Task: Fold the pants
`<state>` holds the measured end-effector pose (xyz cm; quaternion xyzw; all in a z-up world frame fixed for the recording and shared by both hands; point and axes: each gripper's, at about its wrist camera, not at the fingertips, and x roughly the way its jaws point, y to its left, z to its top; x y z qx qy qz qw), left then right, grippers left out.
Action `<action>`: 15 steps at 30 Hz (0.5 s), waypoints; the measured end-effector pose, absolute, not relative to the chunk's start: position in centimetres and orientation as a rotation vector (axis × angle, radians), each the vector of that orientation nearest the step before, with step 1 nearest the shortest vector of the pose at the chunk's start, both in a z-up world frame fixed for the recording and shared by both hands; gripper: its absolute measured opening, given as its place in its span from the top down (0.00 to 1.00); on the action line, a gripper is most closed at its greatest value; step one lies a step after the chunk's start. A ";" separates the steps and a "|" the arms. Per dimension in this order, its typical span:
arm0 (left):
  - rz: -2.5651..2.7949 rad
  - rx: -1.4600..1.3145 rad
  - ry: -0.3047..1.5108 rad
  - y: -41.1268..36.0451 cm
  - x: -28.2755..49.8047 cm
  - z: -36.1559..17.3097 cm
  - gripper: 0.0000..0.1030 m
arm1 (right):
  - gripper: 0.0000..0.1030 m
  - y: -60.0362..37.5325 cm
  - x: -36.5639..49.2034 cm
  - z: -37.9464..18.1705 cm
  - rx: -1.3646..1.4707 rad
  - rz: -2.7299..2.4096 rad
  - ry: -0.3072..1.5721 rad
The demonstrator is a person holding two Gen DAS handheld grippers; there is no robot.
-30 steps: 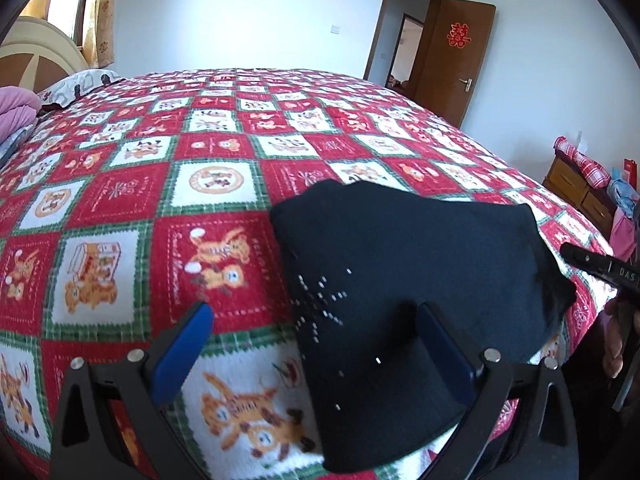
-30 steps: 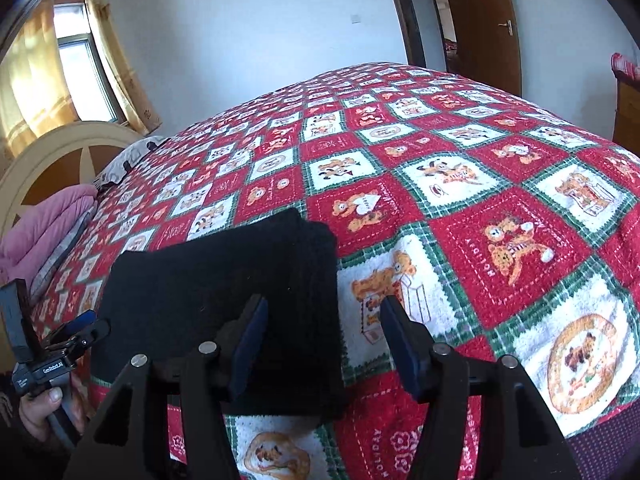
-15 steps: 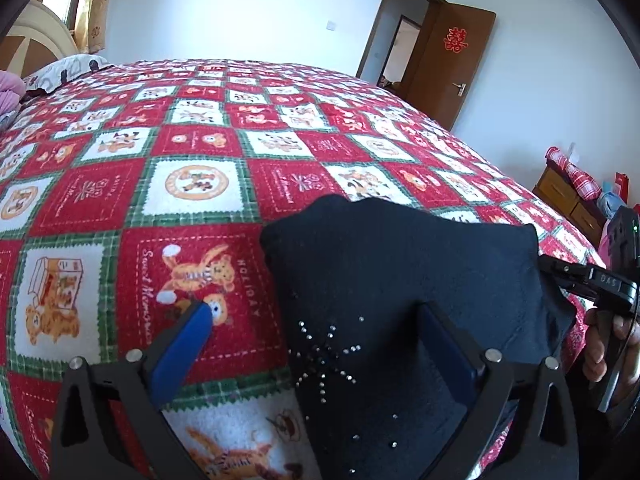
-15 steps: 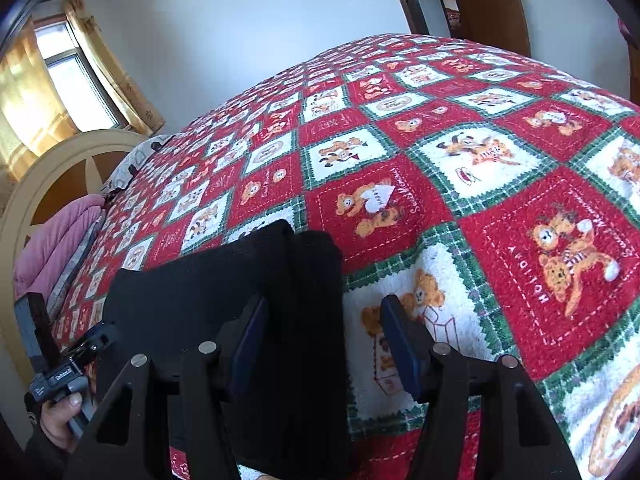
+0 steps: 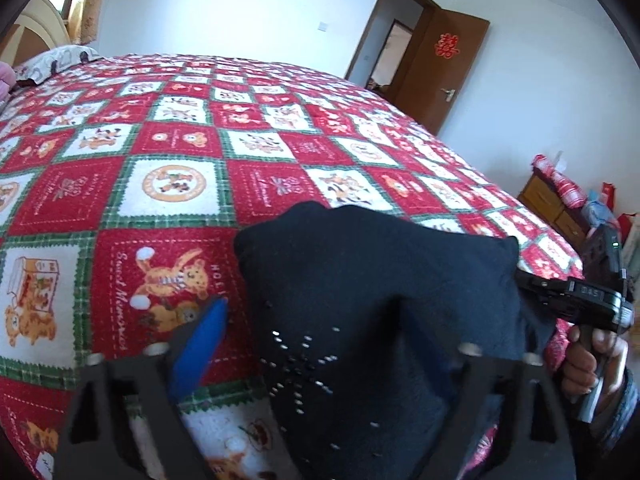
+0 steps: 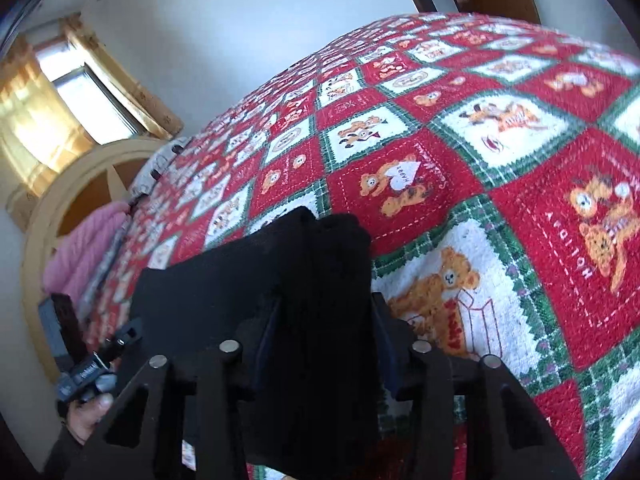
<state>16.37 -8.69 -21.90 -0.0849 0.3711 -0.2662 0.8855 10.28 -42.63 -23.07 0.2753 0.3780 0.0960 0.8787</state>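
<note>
Already you are working with black pants (image 5: 380,300) folded into a compact wad at the near edge of the quilted bed (image 5: 168,184), so only the last fold seems left. Your right gripper (image 6: 324,336) is closing around its thick folded edge; your left gripper (image 5: 320,344) is closing too, straddling the rhinestone-studded side.
</note>
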 end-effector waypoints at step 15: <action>-0.643 -0.313 0.737 -6.4 15.5 -21.1 0.87 | 0.76 -41.0 8.2 -20.1 0.495 0.242 0.688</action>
